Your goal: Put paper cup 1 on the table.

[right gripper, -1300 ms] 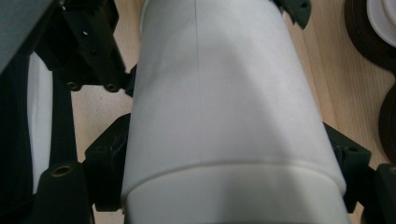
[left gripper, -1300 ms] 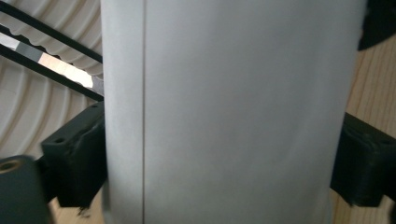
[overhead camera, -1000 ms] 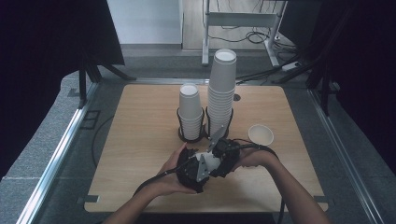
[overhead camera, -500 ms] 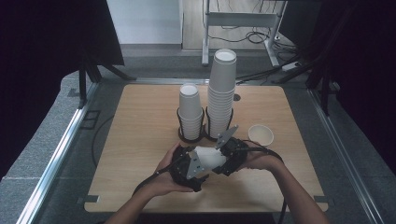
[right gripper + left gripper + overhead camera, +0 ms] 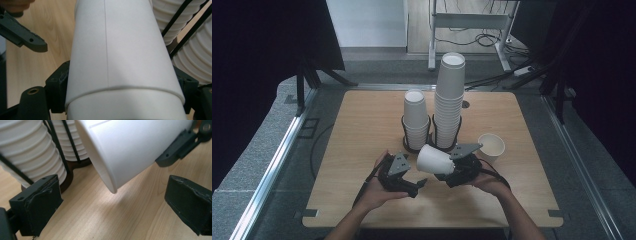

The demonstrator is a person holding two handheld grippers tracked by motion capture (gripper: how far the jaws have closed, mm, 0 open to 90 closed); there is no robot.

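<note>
A white paper cup lies on its side just above the table, its wide mouth pointing left. My right gripper is shut on it near the base, one jaw on each side of the cup wall. A step runs around the cup close to those jaws. My left gripper is to the left of the mouth, open, its jaws having just been closing a little with nothing between them. In the left gripper view the cup rim hangs ahead of the black pads, apart from them.
Two wire holders stand behind the grippers, one with a short cup stack and one with a tall stack. A single upright cup sits to the right. The wooden table is bare at left and along the front.
The two grippers were huddled together around the cup. The left one has drawn back to the left and off it, while the right one keeps the cup, now plainly showing on its side.
</note>
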